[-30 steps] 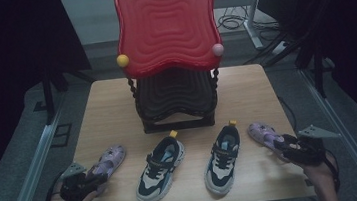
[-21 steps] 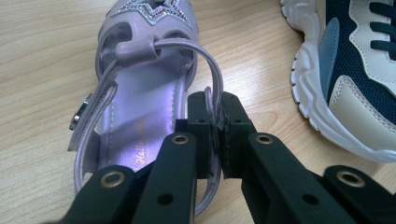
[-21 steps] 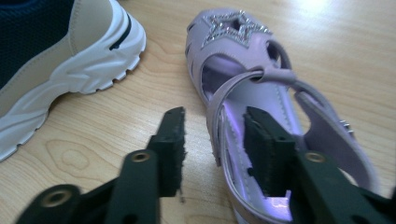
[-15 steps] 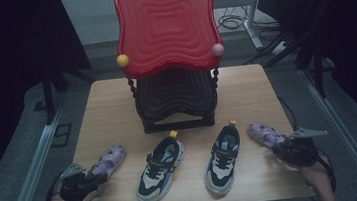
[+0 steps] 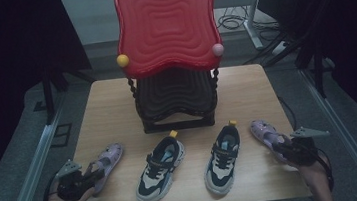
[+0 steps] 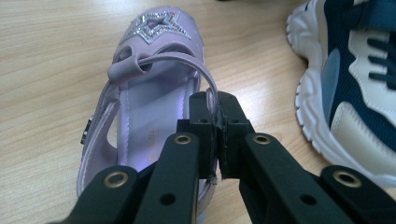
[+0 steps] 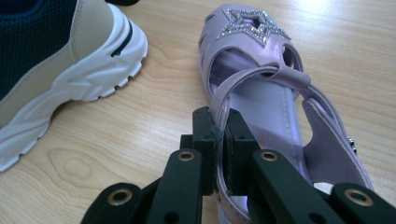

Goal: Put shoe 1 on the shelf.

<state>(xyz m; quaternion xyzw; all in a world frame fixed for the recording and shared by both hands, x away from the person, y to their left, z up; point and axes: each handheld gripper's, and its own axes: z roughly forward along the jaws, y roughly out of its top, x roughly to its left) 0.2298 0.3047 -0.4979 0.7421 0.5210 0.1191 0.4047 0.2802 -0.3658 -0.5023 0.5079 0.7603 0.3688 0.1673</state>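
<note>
High view: on the worktop (image 5: 116, 102) in front of the red rack (image 5: 166, 26), the left tongs (image 5: 90, 176) clamp the left purple sandal (image 5: 106, 158) left of the two sneakers (image 5: 161, 167), the right tongs (image 5: 282, 145) clamp the right purple sandal (image 5: 265, 132) beyond them.

We've got our left gripper (image 6: 215, 105) pinched tight on the side strap of the purple star sandal (image 6: 149, 93), sitting flat on the wooden table (image 6: 42, 70), sneaker (image 6: 355, 84) just beside it.

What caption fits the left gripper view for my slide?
Left gripper shut on the side strap of a purple sandal, beside a blue-and-white sneaker.
</note>
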